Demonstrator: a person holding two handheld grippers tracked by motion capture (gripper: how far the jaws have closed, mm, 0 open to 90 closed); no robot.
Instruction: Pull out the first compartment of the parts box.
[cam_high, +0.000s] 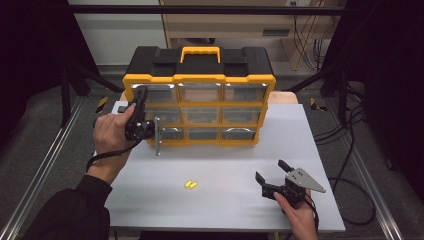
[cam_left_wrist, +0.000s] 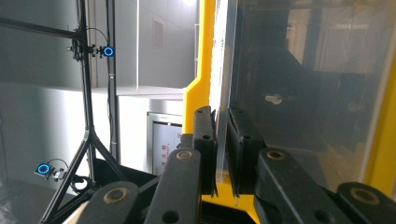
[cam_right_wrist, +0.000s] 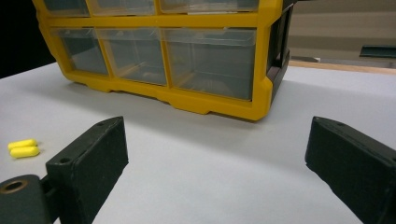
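A yellow and black organiser box (cam_high: 199, 78) with several clear drawers stands at the back of the grey table (cam_high: 220, 165). My left gripper (cam_high: 140, 94) is at its top-left drawer (cam_high: 157, 93). In the left gripper view the left gripper (cam_left_wrist: 222, 116) is shut on the thin clear front edge of that drawer (cam_left_wrist: 299, 84), pinched between both pads. My right gripper (cam_high: 270, 170) rests near the table's front right, open with nothing between its fingers. It (cam_right_wrist: 217, 135) faces the box's lower right corner (cam_right_wrist: 261, 100). Two small yellow pieces (cam_high: 190, 185) (cam_right_wrist: 23, 148) lie side by side on the table.
The box has a yellow carry handle (cam_high: 200, 51) on top. A tripod with blue-lit devices (cam_left_wrist: 108, 51) stands off to the side. Cables (cam_high: 350, 145) trail on the floor to the right of the table. Metal rails (cam_high: 45, 165) run along both sides.
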